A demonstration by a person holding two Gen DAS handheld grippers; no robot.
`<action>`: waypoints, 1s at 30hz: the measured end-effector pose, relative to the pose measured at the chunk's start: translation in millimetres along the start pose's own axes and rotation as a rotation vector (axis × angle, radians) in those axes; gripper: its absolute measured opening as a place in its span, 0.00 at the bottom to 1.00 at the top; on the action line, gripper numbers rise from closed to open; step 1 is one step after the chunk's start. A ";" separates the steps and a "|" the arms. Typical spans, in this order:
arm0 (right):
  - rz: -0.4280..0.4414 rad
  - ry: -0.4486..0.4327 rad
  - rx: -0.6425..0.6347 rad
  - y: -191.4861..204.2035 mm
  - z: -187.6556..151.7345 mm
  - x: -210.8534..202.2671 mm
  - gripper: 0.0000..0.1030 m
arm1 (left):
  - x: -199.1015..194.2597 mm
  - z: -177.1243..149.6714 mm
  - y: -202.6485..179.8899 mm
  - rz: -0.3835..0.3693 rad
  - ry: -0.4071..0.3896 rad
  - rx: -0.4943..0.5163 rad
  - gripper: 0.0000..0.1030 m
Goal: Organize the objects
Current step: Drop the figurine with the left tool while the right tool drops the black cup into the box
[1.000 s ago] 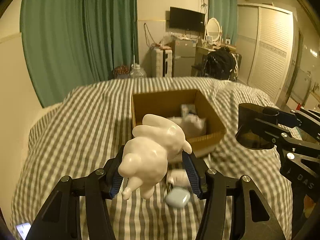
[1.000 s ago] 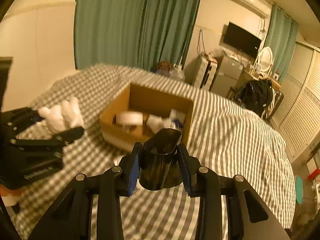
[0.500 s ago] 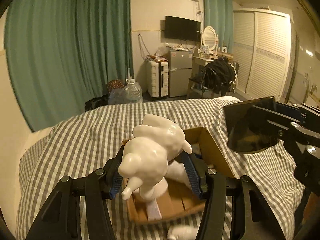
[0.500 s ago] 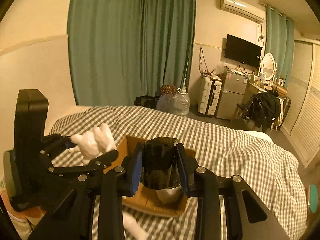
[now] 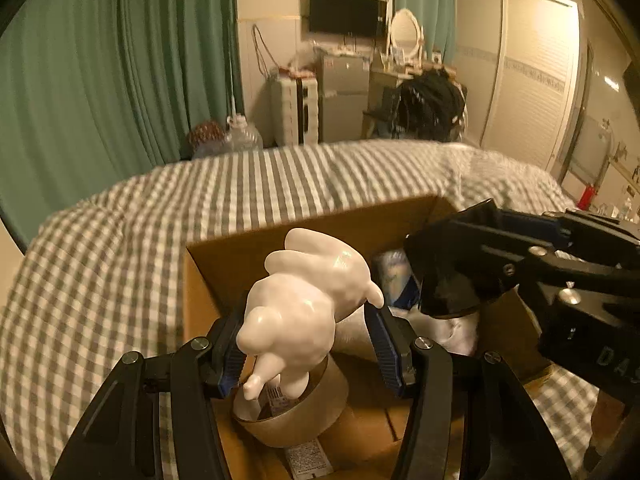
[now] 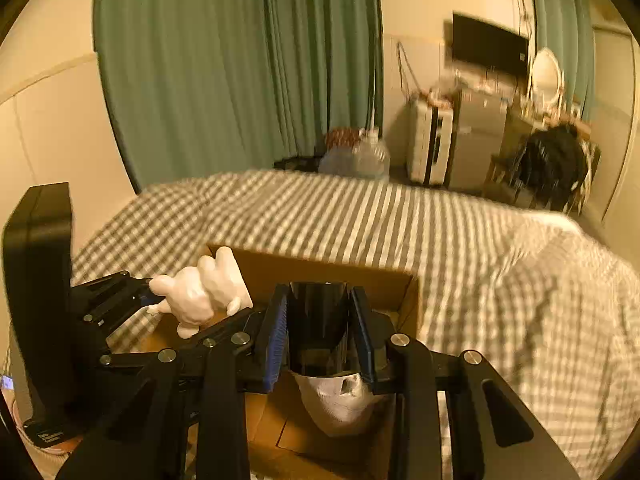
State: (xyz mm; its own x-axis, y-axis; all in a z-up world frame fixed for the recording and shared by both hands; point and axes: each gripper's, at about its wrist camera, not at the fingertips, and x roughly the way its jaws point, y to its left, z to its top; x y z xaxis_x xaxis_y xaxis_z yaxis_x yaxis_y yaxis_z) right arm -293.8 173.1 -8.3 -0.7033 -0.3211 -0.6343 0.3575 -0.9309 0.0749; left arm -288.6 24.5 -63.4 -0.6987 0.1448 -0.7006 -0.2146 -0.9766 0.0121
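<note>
Left tongs (image 5: pixel 310 344) grip white figurine (image 5: pixel 308 300), right tongs (image 6: pixel 320 332) clamp black cup (image 6: pixel 318 326); both now over cardboard box (image 5: pixel 320 224).

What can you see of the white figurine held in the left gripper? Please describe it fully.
The white figurine is glossy, like glazed ceramic or smooth plastic, with rounded lumps and small stubby limbs. It is tilted, clamped at both sides between the blue-padded jaws of the left gripper, above the open cardboard box, over a tape roll.
</note>
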 end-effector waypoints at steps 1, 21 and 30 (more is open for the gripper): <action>0.010 0.026 0.014 -2.9 -4.3 10.9 0.29 | 4.1 -1.4 0.3 -0.001 0.011 0.003 0.54; 0.003 -0.082 0.087 -15.9 12.4 -53.1 0.57 | -80.5 9.9 -2.7 0.048 -0.096 -0.039 0.88; -0.038 -0.177 0.004 17.8 15.8 -151.3 0.61 | -165.4 4.2 2.1 0.094 -0.184 -0.089 0.88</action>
State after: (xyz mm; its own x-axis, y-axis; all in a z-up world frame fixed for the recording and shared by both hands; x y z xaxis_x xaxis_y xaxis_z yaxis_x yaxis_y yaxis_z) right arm -190.7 202.4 101.3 -0.8134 -0.3109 -0.4917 0.3263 -0.9436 0.0568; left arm -176.4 -0.8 55.5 -0.8273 0.0713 -0.5572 -0.0873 -0.9962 0.0021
